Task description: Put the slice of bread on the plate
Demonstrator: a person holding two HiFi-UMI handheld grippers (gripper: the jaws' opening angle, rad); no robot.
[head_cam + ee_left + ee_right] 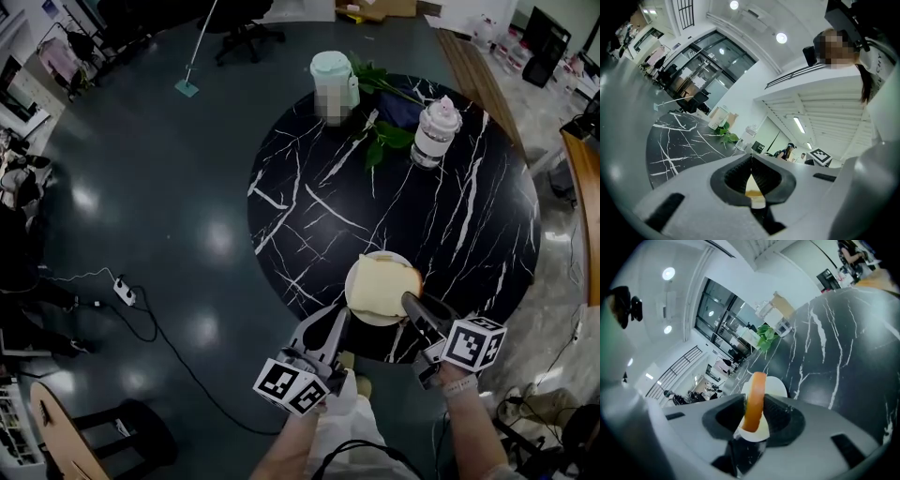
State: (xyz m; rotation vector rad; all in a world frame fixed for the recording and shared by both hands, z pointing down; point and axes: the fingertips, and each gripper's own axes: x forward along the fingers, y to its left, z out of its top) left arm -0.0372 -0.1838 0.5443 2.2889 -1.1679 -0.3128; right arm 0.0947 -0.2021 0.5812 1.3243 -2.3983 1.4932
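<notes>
A slice of bread (384, 284) with a brown crust lies over a white plate (361, 305) near the front edge of the round black marble table (309, 187). My right gripper (410, 302) is at the slice's front right corner. In the right gripper view the crust (754, 399) stands edge-on between the two pads, which press on it, with the plate (776, 386) right behind. My left gripper (339, 319) hovers just left of the plate, at the table's rim. Its jaws meet at the tips (751, 159) with nothing between them.
At the far side of the table stand a mint-green jug (330, 75), a clear lidded jar (436, 131) and a leafy green sprig (384, 136). A power strip (124, 292) and cable lie on the floor to the left. A wooden stool (56, 422) is at the lower left.
</notes>
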